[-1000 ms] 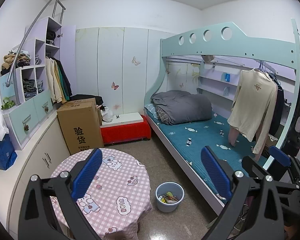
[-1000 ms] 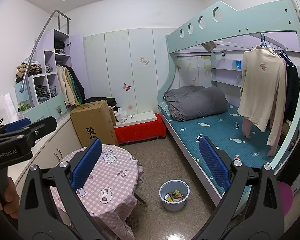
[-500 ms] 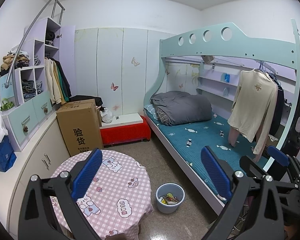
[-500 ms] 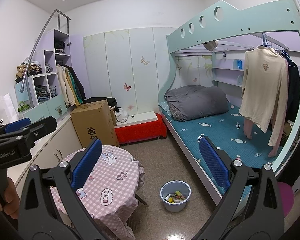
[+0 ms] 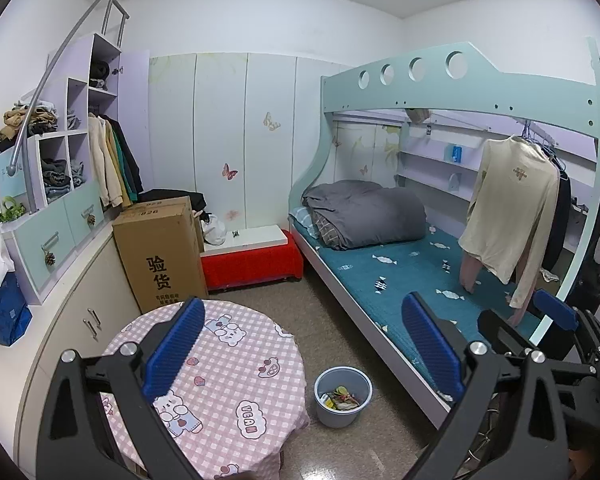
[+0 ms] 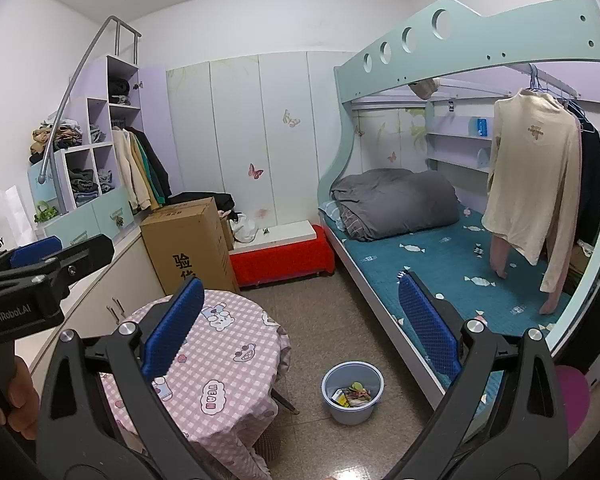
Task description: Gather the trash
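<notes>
While both grippers are held up high and look down into the bedroom, the view has slid a tiny bit closer to the far wall than it was a second ago. The round table [image 5: 236, 364] with the pink checked cloth sits a little lower in the left view now, and so does the bin [image 5: 342, 396]. Nothing in the room itself has moved.

The left gripper [image 5: 300, 344] has its two blue fingers [image 5: 174, 348] spread wide, with nothing between them. The right gripper [image 6: 300, 332] is spread wide too, and it holds nothing. The left gripper's black body also shows at the left edge of the right view, with a hand [image 6: 18, 392] around its handle.

The bin stands on the floor between the table and the bed [image 5: 400, 276]. Some trash [image 5: 342, 397] lies in the bottom of it: bits of wrapper and something yellow. I can see no loose trash on the floor or on the table.

So this small slide means the person is moving slowly into the room. Either they are looking for trash, or the trash is already all in the bin.
</notes>
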`<state>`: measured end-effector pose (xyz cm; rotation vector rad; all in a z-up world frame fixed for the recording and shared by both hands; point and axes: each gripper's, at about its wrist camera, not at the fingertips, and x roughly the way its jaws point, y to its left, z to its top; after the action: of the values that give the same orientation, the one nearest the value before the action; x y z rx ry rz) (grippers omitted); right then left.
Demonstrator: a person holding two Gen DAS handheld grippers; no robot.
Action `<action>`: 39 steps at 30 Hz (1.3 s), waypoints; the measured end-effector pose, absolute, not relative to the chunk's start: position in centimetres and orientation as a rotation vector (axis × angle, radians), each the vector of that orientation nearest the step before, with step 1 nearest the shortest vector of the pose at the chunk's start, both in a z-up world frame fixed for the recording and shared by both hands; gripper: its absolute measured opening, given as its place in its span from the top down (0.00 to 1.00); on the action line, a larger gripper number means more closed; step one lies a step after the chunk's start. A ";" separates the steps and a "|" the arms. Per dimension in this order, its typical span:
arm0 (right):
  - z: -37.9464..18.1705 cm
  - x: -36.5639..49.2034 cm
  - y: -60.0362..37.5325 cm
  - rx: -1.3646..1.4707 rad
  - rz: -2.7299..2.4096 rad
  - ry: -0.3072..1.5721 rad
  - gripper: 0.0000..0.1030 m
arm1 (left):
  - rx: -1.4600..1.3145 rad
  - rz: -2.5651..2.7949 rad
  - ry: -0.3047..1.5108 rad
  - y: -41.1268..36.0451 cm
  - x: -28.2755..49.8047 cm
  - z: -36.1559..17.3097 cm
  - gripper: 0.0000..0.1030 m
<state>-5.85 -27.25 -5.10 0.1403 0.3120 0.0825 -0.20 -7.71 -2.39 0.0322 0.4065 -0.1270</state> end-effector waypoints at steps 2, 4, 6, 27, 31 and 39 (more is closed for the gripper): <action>-5.4 -5.4 -27.1 0.140 0.084 0.317 0.07 | 0.032 -0.124 0.411 -7.6 0.2 -2.5 0.06; -5.5 -5.0 -27.0 0.141 0.086 0.322 0.07 | 0.033 -0.124 0.414 -7.4 0.4 -2.7 0.06; -5.7 -4.8 -26.7 0.142 0.087 0.324 0.07 | 0.034 -0.123 0.417 -7.2 0.7 -2.8 0.06; -6.4 -2.7 -24.7 0.125 0.099 0.348 0.07 | 0.026 -0.112 0.436 -5.7 2.5 -3.8 0.06; -6.5 -2.3 -24.5 0.124 0.099 0.349 0.07 | 0.027 -0.111 0.438 -5.6 2.8 -4.0 0.06; -6.5 -2.1 -24.4 0.126 0.105 0.352 0.07 | 0.029 -0.108 0.444 -5.6 3.3 -4.5 0.06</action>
<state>-2.09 -24.44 -6.52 0.1256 0.3518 0.1054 3.28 -5.63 -4.51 0.0285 0.4436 -0.1082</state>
